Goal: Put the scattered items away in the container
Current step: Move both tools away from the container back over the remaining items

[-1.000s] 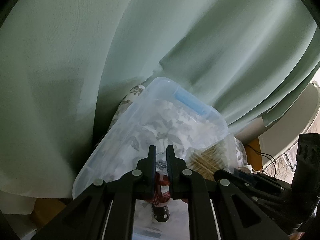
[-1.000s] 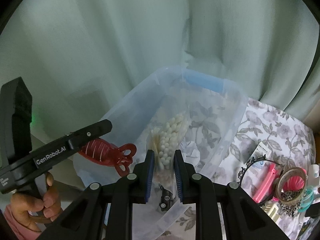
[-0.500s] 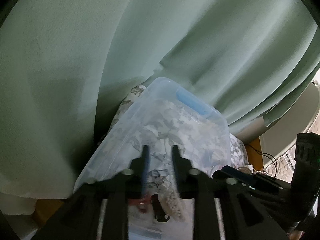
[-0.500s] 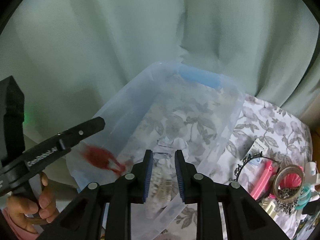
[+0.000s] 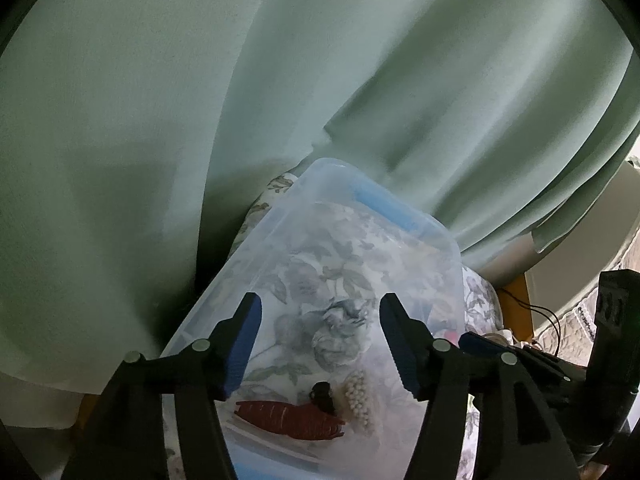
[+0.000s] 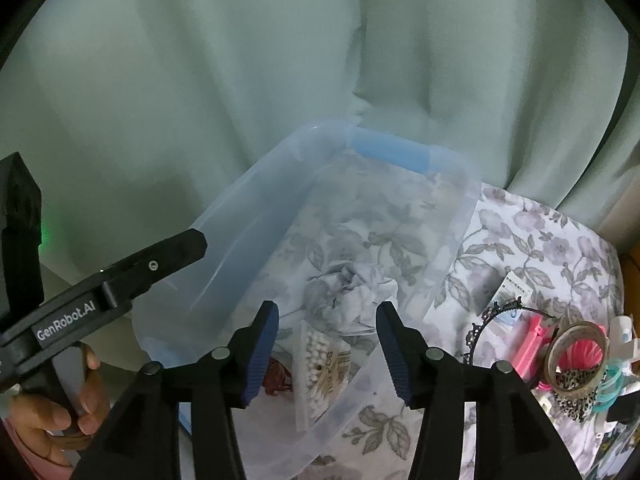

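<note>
Left gripper (image 5: pixel 320 316): fingers spread wide, holding nothing; red hair claw (image 5: pixel 288 416) lies below them in the clear bin (image 5: pixel 256 248).
Right gripper (image 6: pixel 326 326): fingers wide apart, empty; cotton-swab pack (image 6: pixel 320 368) between them, inside.
Next: swing right to the pink clip (image 6: pixel 530 346) and tape roll (image 6: pixel 576 344); close squarely on one item.

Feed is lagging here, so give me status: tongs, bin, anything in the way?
Left tongs open, right tongs open, both empty above bin. Red hair claw and cotton swab pack inside. Nothing blocking; clutter waits right of bin.
</note>
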